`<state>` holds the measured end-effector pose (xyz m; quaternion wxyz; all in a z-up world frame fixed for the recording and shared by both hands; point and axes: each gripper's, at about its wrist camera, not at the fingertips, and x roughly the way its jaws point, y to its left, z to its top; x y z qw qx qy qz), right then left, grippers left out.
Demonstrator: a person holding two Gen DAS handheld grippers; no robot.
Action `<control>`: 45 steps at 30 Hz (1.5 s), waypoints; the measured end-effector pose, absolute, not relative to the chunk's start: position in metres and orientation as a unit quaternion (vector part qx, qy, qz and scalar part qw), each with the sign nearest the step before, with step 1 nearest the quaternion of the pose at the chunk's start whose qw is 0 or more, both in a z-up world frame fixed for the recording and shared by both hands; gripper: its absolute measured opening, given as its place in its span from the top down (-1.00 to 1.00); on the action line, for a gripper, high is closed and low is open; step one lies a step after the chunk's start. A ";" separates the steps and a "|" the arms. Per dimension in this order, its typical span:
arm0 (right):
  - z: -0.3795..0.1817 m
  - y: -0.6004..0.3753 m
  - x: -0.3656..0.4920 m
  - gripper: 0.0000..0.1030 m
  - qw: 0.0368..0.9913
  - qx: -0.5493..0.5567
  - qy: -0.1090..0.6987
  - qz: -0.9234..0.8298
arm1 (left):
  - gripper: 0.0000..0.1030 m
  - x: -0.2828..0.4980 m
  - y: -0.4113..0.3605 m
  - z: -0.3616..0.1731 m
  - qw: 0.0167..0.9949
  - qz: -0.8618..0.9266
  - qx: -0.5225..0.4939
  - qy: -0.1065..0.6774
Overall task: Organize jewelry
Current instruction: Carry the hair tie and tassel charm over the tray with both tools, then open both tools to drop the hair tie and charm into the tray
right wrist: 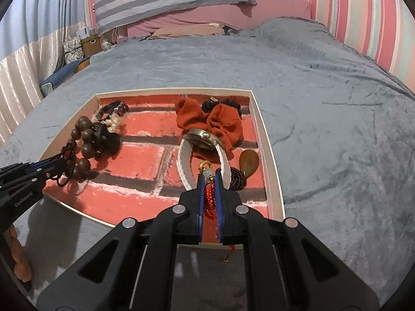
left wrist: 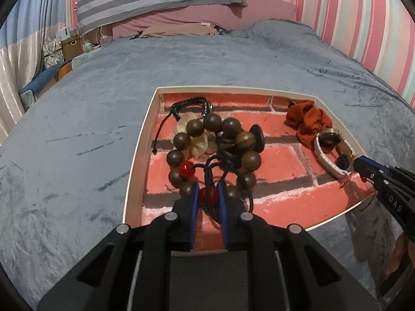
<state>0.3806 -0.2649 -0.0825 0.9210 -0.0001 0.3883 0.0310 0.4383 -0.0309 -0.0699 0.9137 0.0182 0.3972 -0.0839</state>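
A shallow white tray (left wrist: 140, 140) lined with a red brick pattern lies on a grey blanket. My left gripper (left wrist: 208, 189) is shut on a red bead (left wrist: 208, 195) of a black cord, low over the tray's near left part. Under it lies a brown wooden bead bracelet (left wrist: 181, 140). In the right wrist view, my right gripper (right wrist: 209, 181) is shut on a red knotted charm (right wrist: 209, 194) with a gold ring and a pale bead. It hangs just in front of a white-strapped watch (right wrist: 205, 136). Each gripper shows in the other's view: right gripper (left wrist: 356, 164), left gripper (right wrist: 68, 159).
An orange scrunchie (right wrist: 220, 121) sits behind the watch. A brown teardrop pendant (right wrist: 249, 163) and a dark braided piece (right wrist: 236, 178) lie by the tray's right wall (right wrist: 264, 140). The grey blanket (right wrist: 324, 129) spreads all round, with pillows at the far end.
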 end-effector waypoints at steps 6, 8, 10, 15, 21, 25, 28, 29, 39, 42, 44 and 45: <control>-0.083 -0.268 0.381 0.80 0.920 0.003 0.390 0.034 | 0.13 0.437 -0.032 -0.070 0.912 -0.081 0.019 0.402; -0.080 -0.270 0.379 0.51 0.922 0.008 0.385 0.036 | -0.11 0.431 -0.030 -0.063 0.919 -0.079 0.021 0.386; -0.073 -0.273 0.374 0.10 0.928 0.011 0.371 0.035 | -0.11 0.427 -0.031 -0.056 0.920 -0.089 0.019 0.382; -0.054 -0.277 0.365 -0.55 0.933 0.012 0.357 0.036 | -0.59 0.414 -0.026 -0.034 0.928 -0.094 0.010 0.361; -0.037 -0.277 0.342 -0.90 0.940 -0.003 0.339 0.028 | -0.80 0.385 -0.021 -0.006 0.938 -0.094 0.020 0.333; -0.027 -0.275 0.319 -0.92 0.943 -0.008 0.333 0.026 | -0.82 0.361 -0.013 0.006 0.943 -0.085 0.024 0.322; -0.020 -0.272 0.299 -0.92 0.945 -0.015 0.327 0.023 | -0.85 0.340 -0.006 0.014 0.945 -0.082 0.016 0.315; -0.016 -0.269 0.289 -0.92 0.946 -0.020 0.322 0.022 | -0.88 0.332 -0.003 0.016 0.946 -0.082 0.014 0.313; 0.006 -0.258 0.196 -0.92 0.957 -0.010 0.289 0.029 | -0.89 0.239 0.014 0.023 0.955 -0.047 0.028 0.293; 0.008 -0.257 0.169 -0.92 0.959 -0.008 0.283 0.023 | -0.89 0.205 0.019 0.023 0.958 -0.040 0.018 0.285; 0.009 -0.258 0.153 -0.92 0.959 -0.002 0.281 0.023 | -0.89 0.189 0.020 0.024 0.960 -0.030 0.025 0.278; 0.009 -0.258 0.144 -0.92 0.960 -0.001 0.280 0.023 | -0.89 0.178 0.021 0.024 0.961 -0.023 0.028 0.272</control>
